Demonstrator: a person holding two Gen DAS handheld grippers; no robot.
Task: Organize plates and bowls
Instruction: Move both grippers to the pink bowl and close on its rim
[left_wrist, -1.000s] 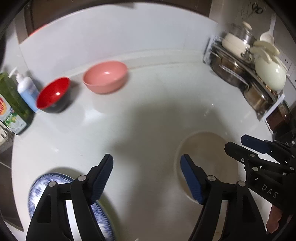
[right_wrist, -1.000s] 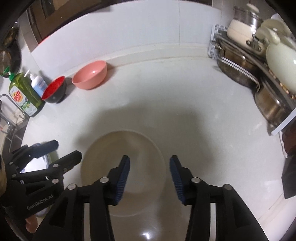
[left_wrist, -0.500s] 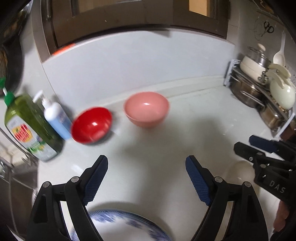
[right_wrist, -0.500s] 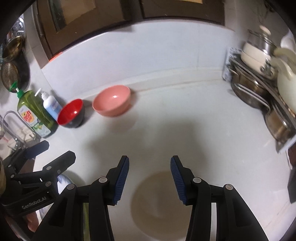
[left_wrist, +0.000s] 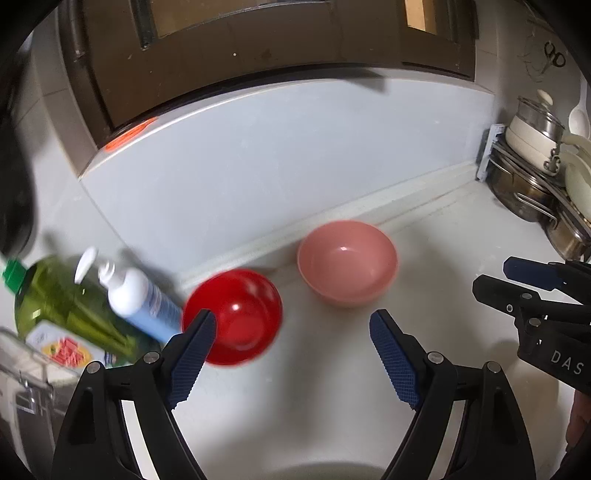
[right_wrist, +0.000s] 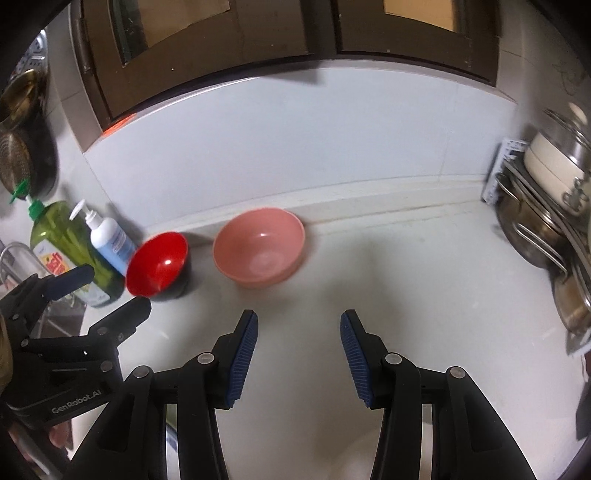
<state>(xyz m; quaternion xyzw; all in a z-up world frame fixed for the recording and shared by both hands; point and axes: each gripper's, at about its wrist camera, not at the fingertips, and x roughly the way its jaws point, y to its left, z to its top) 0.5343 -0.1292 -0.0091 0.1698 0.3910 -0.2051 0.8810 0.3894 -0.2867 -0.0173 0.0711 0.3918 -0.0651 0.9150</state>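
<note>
1. Left wrist view: the left gripper (left_wrist: 291, 334) stands with its jaws spread wide and nothing between the blue pads (left_wrist: 393, 363); they have just been opening a little further, with only bare white counter (left_wrist: 321, 369) under the gap
2. Same view: a red bowl (left_wrist: 234, 315) sits upright on the counter just past the left-hand pad, whose tip overlaps the bowl's near rim in the picture; whether they touch I cannot tell
3. Same view: a pink bowl (left_wrist: 347, 262) stands upright further back, close to the raised strip at the foot of the wall, near the red bowl but apart from it
4. Same view: a green soap bottle (left_wrist: 62, 306) and a white pump bottle (left_wrist: 138, 301) stand left of the red bowl, both blurred; the right gripper (left_wrist: 517, 284) shows at the right edge, and stacked pots (left_wrist: 535, 173) fill a rack in the far right corner
5. Right wrist view: the right gripper (right_wrist: 299, 347) has its jaws partly apart, narrower than the left pair, holding nothing, above bare counter (right_wrist: 406, 277)
6. Same view: the pink bowl (right_wrist: 258, 254) lies ahead and slightly left of the gap; the red bowl (right_wrist: 159, 264), black on the outside, is tilted toward the camera beside it
7. Same view: the left gripper (right_wrist: 107, 299) reaches in from the left, its tips in front of the bottles and near the red bowl
</note>
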